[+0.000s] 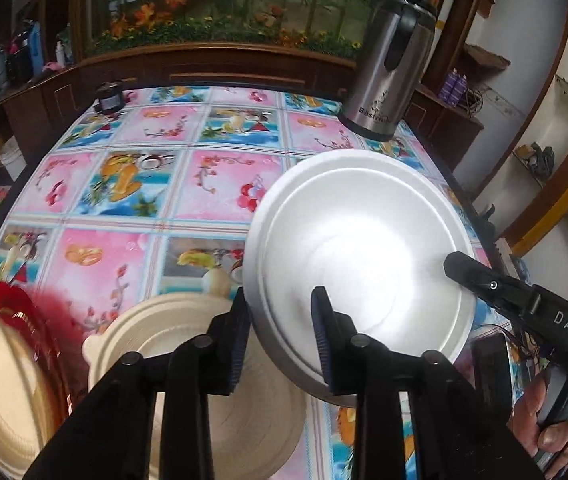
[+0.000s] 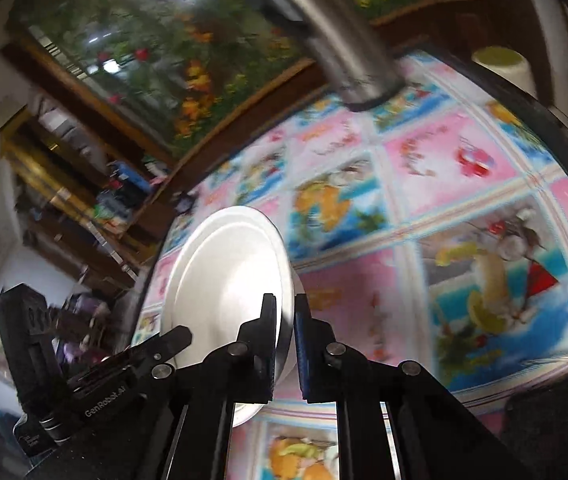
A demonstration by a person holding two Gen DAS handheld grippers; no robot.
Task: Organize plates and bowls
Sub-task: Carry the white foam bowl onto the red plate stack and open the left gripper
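Currently, near to far:
Left gripper (image 1: 282, 334): jaws part open, straddling the near rim of the white plate (image 1: 359, 264) without clearly pressing it.
Right gripper (image 2: 284, 340): clamped shut on the plate's far-right rim, carrying it tilted above the tablecloth (image 1: 156, 184).
Beige bowl (image 1: 188, 344): just left and below the plate, beside the left gripper, the nearer hand.
Beige plate (image 1: 0, 392): far left, over a red dish (image 1: 24, 312).
Steel flask (image 1: 387, 68): far table edge.

A plate (image 1: 359, 256) hangs tilted above the table (image 1: 156, 184), its rim between the right gripper's (image 2: 284, 316) fingers. To its left a bowl (image 1: 188, 336) rests on the table, another plate (image 1: 0, 380) further left. A flask (image 1: 387, 68) stands behind.
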